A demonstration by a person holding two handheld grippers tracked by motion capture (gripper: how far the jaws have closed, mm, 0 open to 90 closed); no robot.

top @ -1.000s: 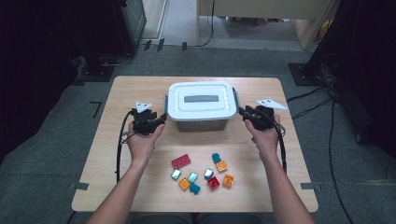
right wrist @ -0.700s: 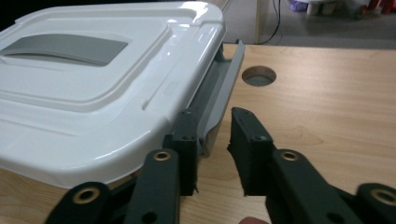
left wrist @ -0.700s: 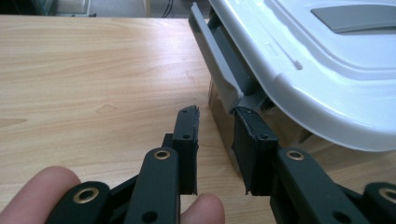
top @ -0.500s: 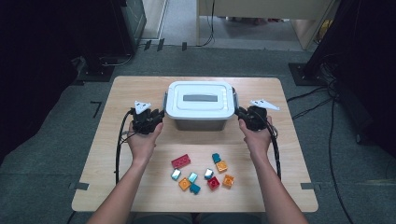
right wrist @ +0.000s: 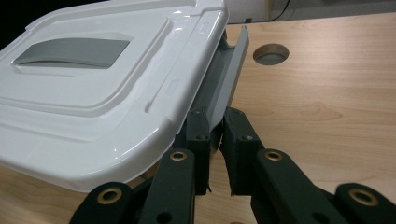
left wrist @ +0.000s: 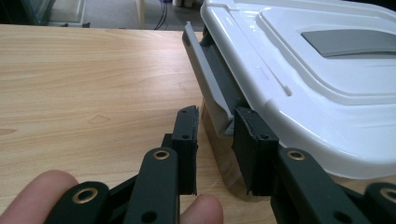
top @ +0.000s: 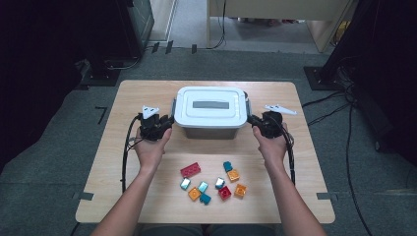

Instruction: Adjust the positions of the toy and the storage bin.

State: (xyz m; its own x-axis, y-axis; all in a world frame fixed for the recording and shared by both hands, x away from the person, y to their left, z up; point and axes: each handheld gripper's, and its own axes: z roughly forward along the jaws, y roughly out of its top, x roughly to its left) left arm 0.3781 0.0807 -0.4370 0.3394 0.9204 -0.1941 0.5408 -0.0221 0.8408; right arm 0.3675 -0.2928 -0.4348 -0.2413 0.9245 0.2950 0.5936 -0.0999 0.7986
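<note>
A white lidded box point(top: 211, 105) stands at the middle of the wooden table point(top: 147, 93), with a grey latch on each short side. My left gripper point(top: 169, 120) is at the box's left side. In the left gripper view its jaws point(left wrist: 217, 135) are shut on the lower end of the left latch point(left wrist: 205, 70). At the box's right side is my right gripper point(top: 251, 119). The right gripper view shows its jaws point(right wrist: 217, 135) shut on the lower end of the right latch point(right wrist: 231, 70). Both latches are swung out from the lid.
A red brick point(top: 190, 170) and several small orange, teal, silver and red bricks point(top: 219, 184) lie in front of the box, between my forearms. A round hole point(right wrist: 271, 53) is cut in the table right of the box. Cables trail off both grippers.
My right hand has edged a little left toward the box's right side. The left hand has stayed where it was. The box and the bricks have not moved.
</note>
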